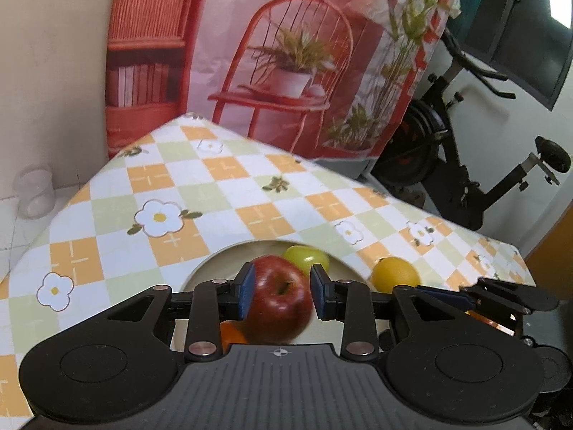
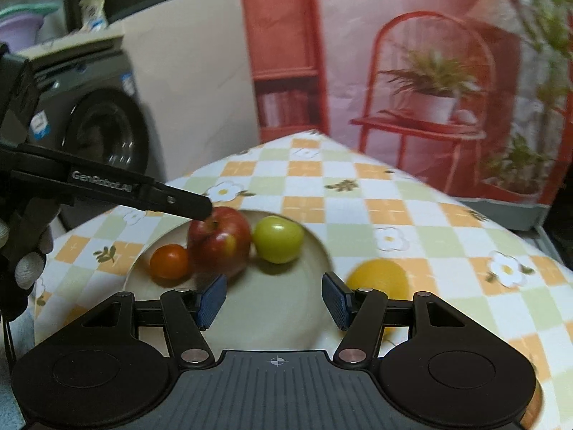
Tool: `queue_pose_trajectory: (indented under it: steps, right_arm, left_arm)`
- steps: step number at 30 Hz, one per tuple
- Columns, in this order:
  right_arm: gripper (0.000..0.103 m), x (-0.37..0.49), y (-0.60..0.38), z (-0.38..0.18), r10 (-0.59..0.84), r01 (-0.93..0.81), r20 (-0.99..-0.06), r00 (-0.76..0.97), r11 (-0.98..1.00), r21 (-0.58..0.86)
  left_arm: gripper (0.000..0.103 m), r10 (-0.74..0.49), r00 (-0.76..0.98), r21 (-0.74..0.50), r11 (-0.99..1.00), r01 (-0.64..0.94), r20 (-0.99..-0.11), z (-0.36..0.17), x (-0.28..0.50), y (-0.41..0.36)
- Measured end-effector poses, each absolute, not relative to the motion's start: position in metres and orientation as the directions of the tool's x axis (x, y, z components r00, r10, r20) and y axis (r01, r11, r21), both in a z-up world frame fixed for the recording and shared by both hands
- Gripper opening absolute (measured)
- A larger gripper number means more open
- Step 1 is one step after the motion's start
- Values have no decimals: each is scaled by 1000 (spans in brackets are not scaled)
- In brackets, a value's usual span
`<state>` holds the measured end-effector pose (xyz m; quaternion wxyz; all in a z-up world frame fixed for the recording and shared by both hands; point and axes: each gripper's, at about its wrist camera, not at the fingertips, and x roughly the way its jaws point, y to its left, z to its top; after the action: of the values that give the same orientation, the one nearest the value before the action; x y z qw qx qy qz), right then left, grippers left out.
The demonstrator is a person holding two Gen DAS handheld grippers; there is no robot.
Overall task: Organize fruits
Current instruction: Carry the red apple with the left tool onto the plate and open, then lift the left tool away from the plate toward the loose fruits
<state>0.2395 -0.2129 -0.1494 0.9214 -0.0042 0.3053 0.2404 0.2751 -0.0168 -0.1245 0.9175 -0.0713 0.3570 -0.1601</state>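
Done: red apple (image 2: 219, 240), green fruit (image 2: 278, 239), small orange fruit (image 2: 169, 261) on your plate (image 2: 272, 308) | Left: yellow fruit (image 2: 378, 278), tabletop (image 2: 447, 251), plate's 3 o'clock | left gripper (image 1: 283, 292) lightly bracketing apple, grip uncertain | right gripper (image 2: 274, 301) open, empty

A home, likely a utility or spare corner. Front-loading washing machine (image 2: 104, 132) against the wall; exercise bike (image 1: 465, 165) parked at the side. Counter (image 1: 215, 193) covered in checked, flowered cloth. Printed backdrop (image 1: 286, 53) of chair and potted plant hung behind. Tiled floor.
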Motion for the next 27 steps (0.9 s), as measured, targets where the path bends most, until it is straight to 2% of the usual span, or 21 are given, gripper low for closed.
queue_pose_trajectory:
  steps: [7, 15, 17, 20, 27]
  right_arm:
    - [56, 197, -255, -145, 378, -344, -545, 748, 924, 169]
    - [55, 145, -280, -162, 345, -260, -549, 762, 938, 229]
    - [55, 134, -279, -167, 342, -254, -552, 761, 939, 232]
    - [50, 122, -278, -171, 338, -247, -557, 758, 940, 235]
    - [49, 100, -281, -172, 333, -231, -539, 773, 940, 249]
  left_arm:
    - [36, -366, 712, -229, 930, 286, -599, -114, 240, -38]
    - [36, -336, 709, -169, 940, 297, -620, -127, 194, -53]
    - [38, -313, 716, -131, 945, 298, -625, -130, 183, -56]
    - [47, -303, 734, -95, 946, 311, -608, -129, 169, -57]
    - [48, -336, 732, -114, 935, 337, -592, -132, 153, -60]
